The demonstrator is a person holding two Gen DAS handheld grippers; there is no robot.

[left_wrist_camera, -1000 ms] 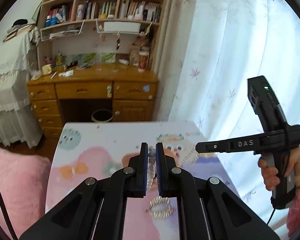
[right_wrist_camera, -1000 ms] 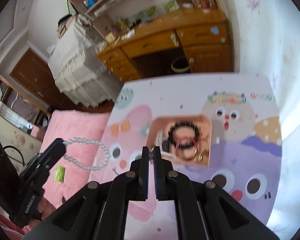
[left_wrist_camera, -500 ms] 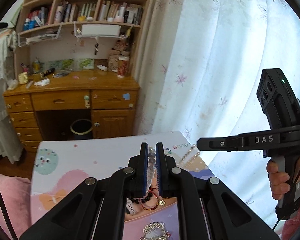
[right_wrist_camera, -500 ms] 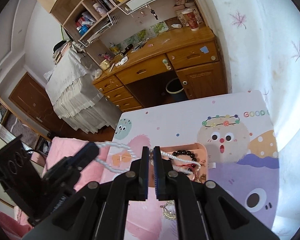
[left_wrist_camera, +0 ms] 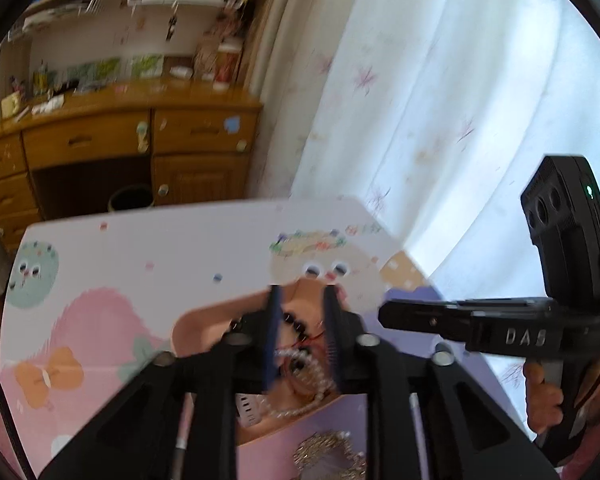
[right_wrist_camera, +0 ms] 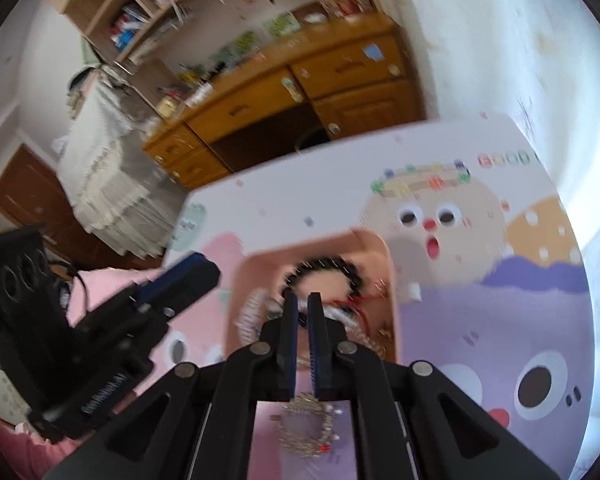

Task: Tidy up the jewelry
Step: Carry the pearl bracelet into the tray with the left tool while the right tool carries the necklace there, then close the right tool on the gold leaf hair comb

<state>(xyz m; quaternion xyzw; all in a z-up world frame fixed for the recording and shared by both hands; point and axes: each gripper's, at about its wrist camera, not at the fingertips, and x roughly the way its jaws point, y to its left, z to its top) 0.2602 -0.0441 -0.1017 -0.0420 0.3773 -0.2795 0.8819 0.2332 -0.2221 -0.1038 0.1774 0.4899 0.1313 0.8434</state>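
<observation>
A peach tray (left_wrist_camera: 204, 316) (right_wrist_camera: 376, 248) sits on the cartoon-print table and holds a black bead bracelet (right_wrist_camera: 320, 268), a red cord and a white pearl strand (left_wrist_camera: 304, 376). My left gripper (left_wrist_camera: 300, 300) is open over the tray, with the pearl strand lying in the tray below it. My right gripper (right_wrist_camera: 303, 300) has its jaws nearly together just above the tray; motion blur hides whether it pinches the pearls. A gold sparkly bracelet (left_wrist_camera: 332, 452) (right_wrist_camera: 308, 424) lies on the table in front of the tray.
The table (left_wrist_camera: 140, 248) ends at a white curtain (left_wrist_camera: 440, 100) on the right. A wooden desk with shelves (left_wrist_camera: 140, 128) stands behind it, with a bin under it. Pink bedding (right_wrist_camera: 100, 292) lies to the left.
Both grippers dropped toward the tray. My left gripper opened and let go of the pearl strand, which now lies in the tray. The views are motion-blurred.
</observation>
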